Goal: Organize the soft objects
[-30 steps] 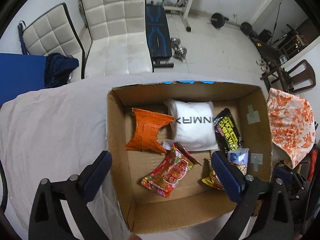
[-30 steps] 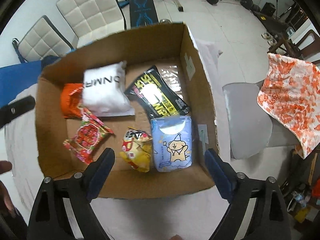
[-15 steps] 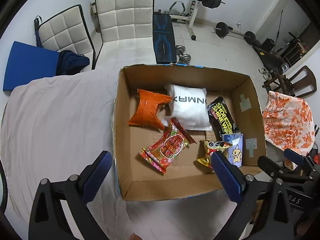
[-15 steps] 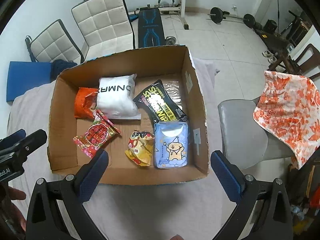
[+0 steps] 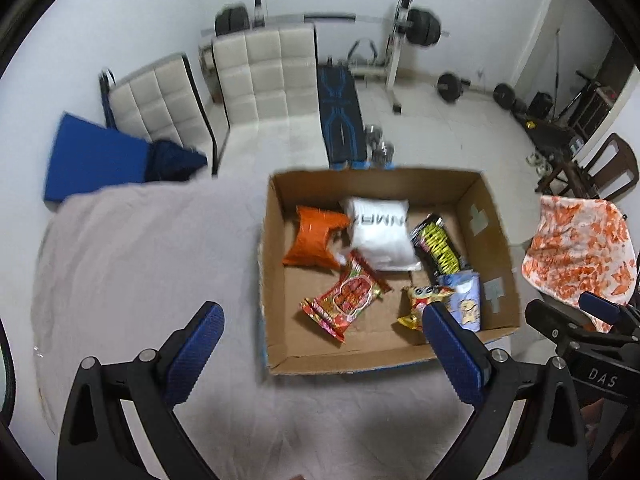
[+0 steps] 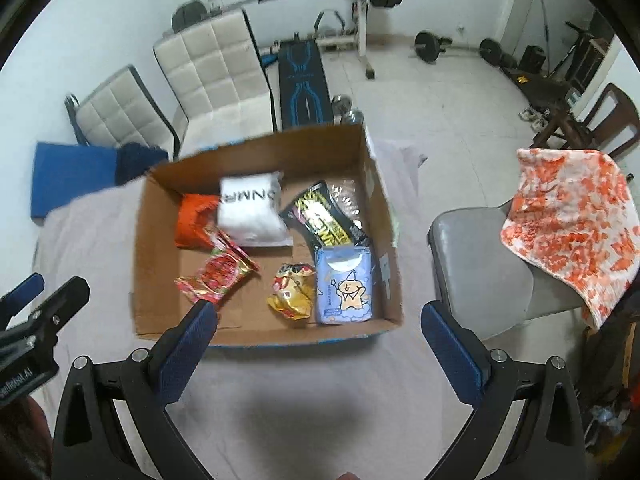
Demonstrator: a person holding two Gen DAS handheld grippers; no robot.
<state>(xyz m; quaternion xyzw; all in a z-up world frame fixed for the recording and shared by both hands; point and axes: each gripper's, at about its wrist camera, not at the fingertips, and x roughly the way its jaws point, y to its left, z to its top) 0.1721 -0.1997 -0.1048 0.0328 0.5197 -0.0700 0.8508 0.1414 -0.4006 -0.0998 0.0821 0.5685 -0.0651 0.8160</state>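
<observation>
Both grippers have pulled up and back from the cardboard box [image 6: 256, 328] versus a second ago: the box sat close under the cameras then, now it sits further out in both wrist views with bare cloth in front of it. Right gripper [image 6: 318, 318] went from almost fully spread to fully spread, nothing between its fingers [image 6: 188, 344]. Left gripper [image 5: 322, 320] also wide open and empty, hovering over the cloth at the box's near left corner.

Read: last drop-off looks done. All six soft items lie inside the box and none is visible on the cloth-covered tabletop [image 5: 132, 256], so I'd call the task at or near its end.

Contents:
- orange pouch [image 5: 314, 240]: crinkly film, pinched in the middle, far left
- white pack [image 6: 250, 212]: puffy, pillow-like, matte with black lettering, leaning over the orange one's edge
- black-and-yellow sachet [image 6: 324, 220]: flat glossy film, far right
- red snack bag [image 5: 346, 298]: shiny foil, flat, lying diagonally, one corner touching the white pack
- yellow snack bag [image 6: 292, 292]: small, crumpled foil, near front
- pale blue tissue pack [image 6: 344, 284]: soft rectangular block with cartoon print, just beside the right wall

Box is plain corrugated, open top, tape patches on the right wall; cloth is wrinkled, pale grey
</observation>
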